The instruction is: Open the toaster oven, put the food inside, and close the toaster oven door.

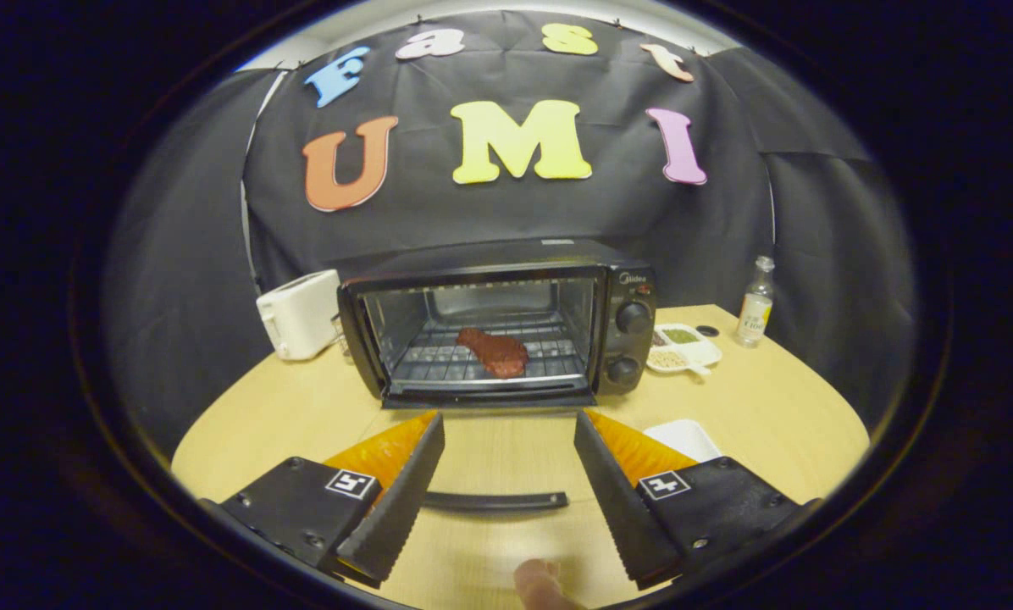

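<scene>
The black toaster oven [506,326] stands at the back of the wooden table with its door [489,398] dropped down flat towards me. A reddish-brown piece of meat [494,352] lies on the wire rack inside. My gripper [507,421] is open, fingers spread wide just in front of the oven mouth. The door's dark handle [494,501] lies crosswise between the fingers, touching neither. Nothing is held.
A white toaster [299,313] sits left of the oven. To its right are a divided dish of seasonings [684,347] and a small bottle [756,303]. A white plate [684,436] lies beside the right finger. A person's fingertip [540,585] shows below the fingers.
</scene>
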`<state>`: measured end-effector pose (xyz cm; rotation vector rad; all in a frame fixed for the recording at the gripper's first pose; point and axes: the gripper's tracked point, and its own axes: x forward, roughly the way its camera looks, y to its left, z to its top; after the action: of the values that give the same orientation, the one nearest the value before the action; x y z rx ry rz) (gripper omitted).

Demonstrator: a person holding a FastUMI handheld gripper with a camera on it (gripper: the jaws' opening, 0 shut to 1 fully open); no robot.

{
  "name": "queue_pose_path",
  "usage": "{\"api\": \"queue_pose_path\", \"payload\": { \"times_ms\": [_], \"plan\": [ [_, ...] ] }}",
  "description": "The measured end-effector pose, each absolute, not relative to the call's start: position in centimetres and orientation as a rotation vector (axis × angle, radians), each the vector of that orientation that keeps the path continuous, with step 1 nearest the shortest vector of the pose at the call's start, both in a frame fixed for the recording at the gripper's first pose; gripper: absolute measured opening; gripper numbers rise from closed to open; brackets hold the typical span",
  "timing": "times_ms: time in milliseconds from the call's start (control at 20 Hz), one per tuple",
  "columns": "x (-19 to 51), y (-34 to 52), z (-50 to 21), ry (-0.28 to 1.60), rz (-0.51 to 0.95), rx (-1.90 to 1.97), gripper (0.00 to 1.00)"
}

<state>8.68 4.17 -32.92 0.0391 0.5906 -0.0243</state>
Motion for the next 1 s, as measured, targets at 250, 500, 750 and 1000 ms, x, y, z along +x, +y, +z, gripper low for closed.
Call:
{"api": "queue_pose_path", "payload": {
  "times_ms": [250, 500, 750, 1000],
  "plan": [
    [5.3, 6.1, -37.8, 0.687, 0.001, 0.036, 0.98],
    [3.4, 7.0, -41.4, 0.780, 0.011, 0.050, 0.98],
    [3.8, 7.1, -42.8, 0.806, -0.009, 0.058, 0.98],
    [4.5, 6.7, -43.7, 0.820, -0.011, 0.054, 0.98]
  ]
}}
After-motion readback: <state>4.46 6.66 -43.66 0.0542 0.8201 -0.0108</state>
